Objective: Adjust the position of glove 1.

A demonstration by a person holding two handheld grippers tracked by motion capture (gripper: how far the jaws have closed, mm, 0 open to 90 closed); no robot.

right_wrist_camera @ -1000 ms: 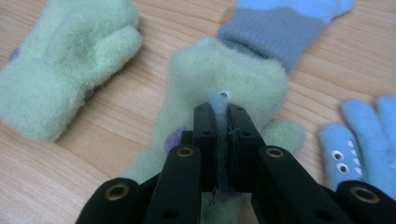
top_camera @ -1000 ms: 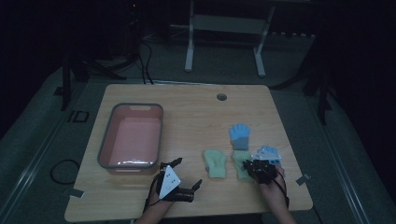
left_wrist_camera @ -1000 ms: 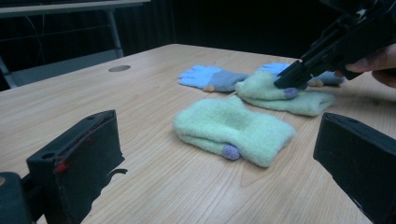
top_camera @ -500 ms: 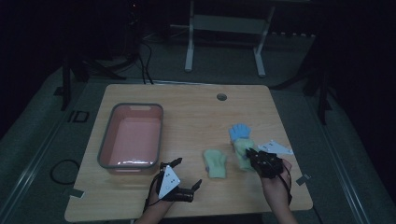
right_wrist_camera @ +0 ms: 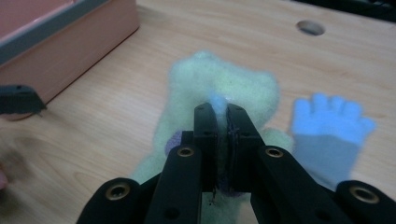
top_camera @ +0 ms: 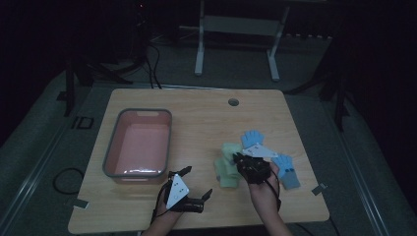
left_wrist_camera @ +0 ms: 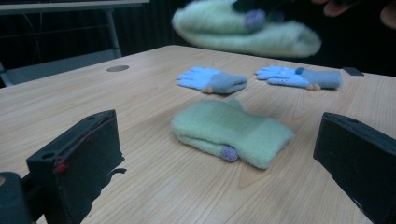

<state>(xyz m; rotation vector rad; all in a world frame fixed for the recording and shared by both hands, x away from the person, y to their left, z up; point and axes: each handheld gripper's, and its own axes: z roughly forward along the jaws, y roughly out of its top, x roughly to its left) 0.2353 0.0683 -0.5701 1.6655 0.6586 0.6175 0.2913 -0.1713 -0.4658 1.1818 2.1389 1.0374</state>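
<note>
Clamping a pale green mitten (right_wrist_camera: 219, 93), the right gripper (right_wrist_camera: 223, 112) has its jaws pressed together on a fold of the fleece and holds it lifted off the table (top_camera: 206, 113), as the left gripper view shows it hanging above the wood. The left gripper (top_camera: 189, 189) rests near the front edge with its jaws wide apart and nothing between them.

A second green mitten (left_wrist_camera: 231, 130) lies flat just ahead of the left gripper, and 2 blue gloves (left_wrist_camera: 212, 80) lie farther out, apart from each other. The pink bin (top_camera: 140, 147) stands to the left.

If the bin is the goal, the carry looks best done high enough that the drooping cuff clears the grey rim. The pinch seems to catch little fabric, so a slow swing would guard against slipping. Releasing well inside the walls should keep it from draping over the edge.
</note>
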